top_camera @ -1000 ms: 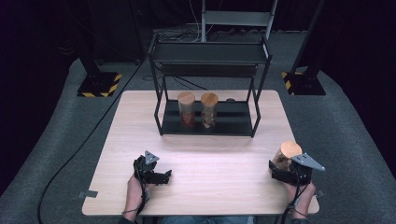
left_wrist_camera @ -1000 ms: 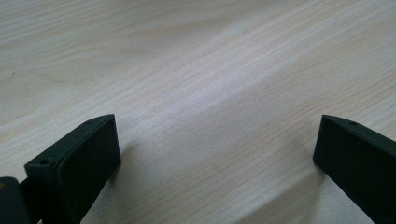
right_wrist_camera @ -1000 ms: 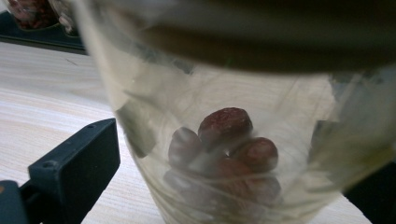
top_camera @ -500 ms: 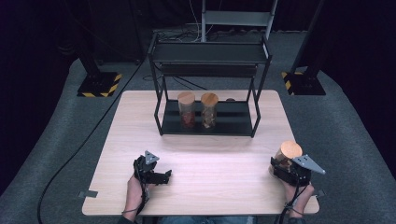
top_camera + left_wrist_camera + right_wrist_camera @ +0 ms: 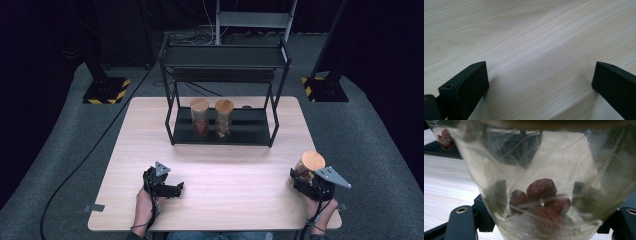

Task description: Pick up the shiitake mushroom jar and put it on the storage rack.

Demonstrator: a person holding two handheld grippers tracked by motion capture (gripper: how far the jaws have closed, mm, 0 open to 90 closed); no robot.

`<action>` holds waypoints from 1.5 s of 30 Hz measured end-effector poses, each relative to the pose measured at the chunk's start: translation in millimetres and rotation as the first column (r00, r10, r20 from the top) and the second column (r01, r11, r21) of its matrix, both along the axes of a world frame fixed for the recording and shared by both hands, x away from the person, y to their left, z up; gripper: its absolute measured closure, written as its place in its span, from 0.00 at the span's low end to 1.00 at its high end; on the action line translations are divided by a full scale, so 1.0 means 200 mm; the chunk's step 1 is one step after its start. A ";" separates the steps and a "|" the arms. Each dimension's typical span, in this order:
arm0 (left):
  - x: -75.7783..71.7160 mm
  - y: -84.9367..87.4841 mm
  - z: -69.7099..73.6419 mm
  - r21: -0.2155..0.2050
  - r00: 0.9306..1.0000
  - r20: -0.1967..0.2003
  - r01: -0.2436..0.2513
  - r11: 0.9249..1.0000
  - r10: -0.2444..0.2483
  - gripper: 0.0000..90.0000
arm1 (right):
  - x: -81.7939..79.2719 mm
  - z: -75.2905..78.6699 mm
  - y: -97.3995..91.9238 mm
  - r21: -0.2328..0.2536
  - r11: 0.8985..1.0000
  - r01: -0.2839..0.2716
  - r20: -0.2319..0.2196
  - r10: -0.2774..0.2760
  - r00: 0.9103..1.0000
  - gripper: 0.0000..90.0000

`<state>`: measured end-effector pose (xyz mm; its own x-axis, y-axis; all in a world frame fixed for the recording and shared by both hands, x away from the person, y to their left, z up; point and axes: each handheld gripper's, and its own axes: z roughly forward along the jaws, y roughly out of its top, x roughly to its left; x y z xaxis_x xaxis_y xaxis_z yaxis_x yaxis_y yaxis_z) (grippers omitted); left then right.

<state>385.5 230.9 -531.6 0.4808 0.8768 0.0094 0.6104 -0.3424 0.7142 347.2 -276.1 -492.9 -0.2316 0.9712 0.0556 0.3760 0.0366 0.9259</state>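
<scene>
No legible text or labels.

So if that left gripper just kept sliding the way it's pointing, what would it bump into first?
Probably nothing: the left gripper points rightward across the bare table, jaws open and empty. The jar in the right gripper lies roughly that way, far off.

In the right gripper view the jar [image 5: 544, 195] is cut off at top and bottom, its lid out of frame, and the reddish fruit inside blurs together; from above, the two shelf jars' [image 5: 211, 118] contents are too small to tell
</scene>
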 end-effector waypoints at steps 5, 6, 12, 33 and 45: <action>0.00 0.00 0.00 0.001 1.000 0.000 0.000 1.000 0.000 0.00 | -0.01 0.04 0.01 -0.008 1.000 -0.014 0.005 0.014 1.000 0.27; 0.00 0.00 0.00 0.001 1.000 0.000 0.000 1.000 0.000 0.00 | -0.01 0.05 0.01 -0.010 1.000 -0.015 0.009 0.015 1.000 0.27; 0.00 0.00 0.00 0.003 1.000 0.002 0.001 1.000 -0.001 0.00 | -0.03 0.08 0.02 -0.018 0.999 -0.027 0.017 0.028 0.999 0.27; 0.00 0.00 0.00 0.000 1.000 0.000 0.000 1.000 0.000 0.00 | -0.01 0.14 0.09 -0.032 0.995 -0.097 0.004 0.097 0.995 0.27; 0.00 0.00 0.00 -0.001 1.000 -0.001 -0.001 1.000 0.001 0.00 | 0.01 0.16 0.13 -0.033 0.990 -0.135 0.006 0.135 0.991 0.27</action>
<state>385.4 230.6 -531.6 0.4803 0.8770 0.0083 0.6112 -0.3415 0.7140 349.1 -250.0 -461.3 -0.3613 0.9322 0.0226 0.3584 0.1165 0.9263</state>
